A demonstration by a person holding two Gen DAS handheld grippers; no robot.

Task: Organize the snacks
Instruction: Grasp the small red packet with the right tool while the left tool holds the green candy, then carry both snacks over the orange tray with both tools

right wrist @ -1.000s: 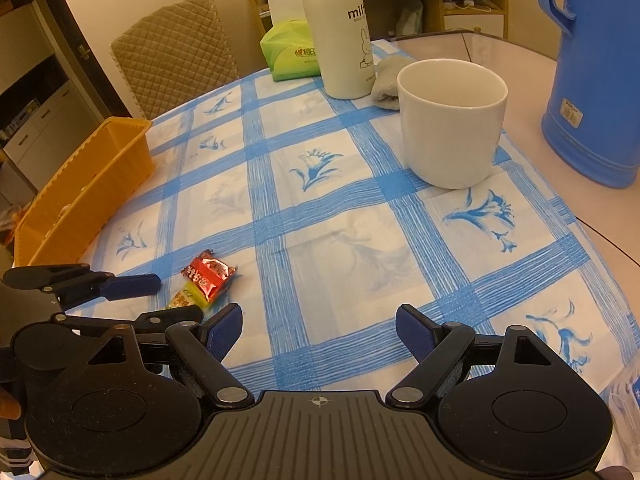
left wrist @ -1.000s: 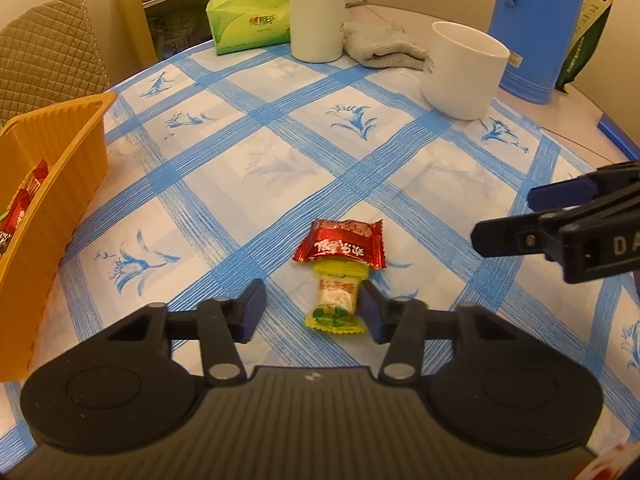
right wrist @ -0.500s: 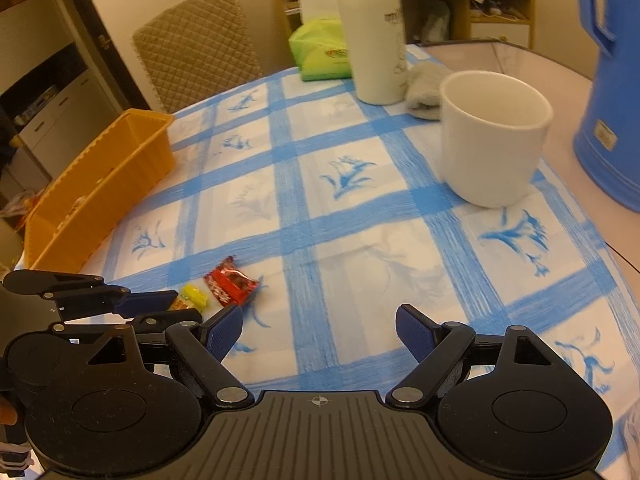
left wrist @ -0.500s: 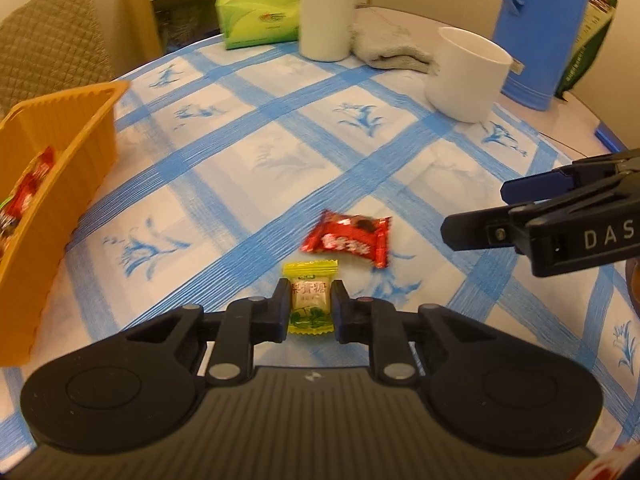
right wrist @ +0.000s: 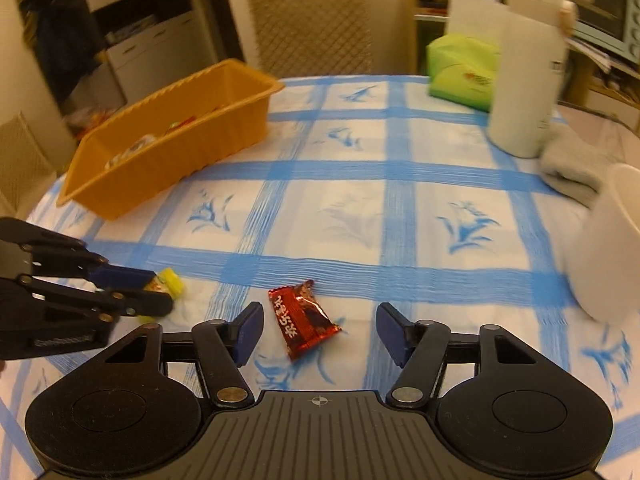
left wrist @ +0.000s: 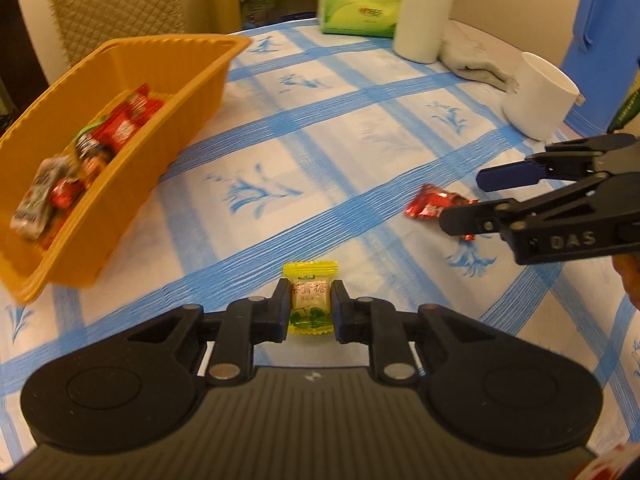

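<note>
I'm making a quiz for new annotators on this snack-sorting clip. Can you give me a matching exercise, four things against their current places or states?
Things:
1. yellow candy
2. red candy
3. orange tray
4. white cup

Places or states:
A. holds several wrapped snacks
B. pinched in the left gripper
C. stands empty-looking near the grey cloth
D. lies on the tablecloth between the right gripper's open fingers

Pairs: 1-B, 2-D, 3-A, 4-C

Home dining room: checked tablecloth [right wrist: 400,220], quilted chair [right wrist: 312,24], toaster oven [right wrist: 596,8].
</note>
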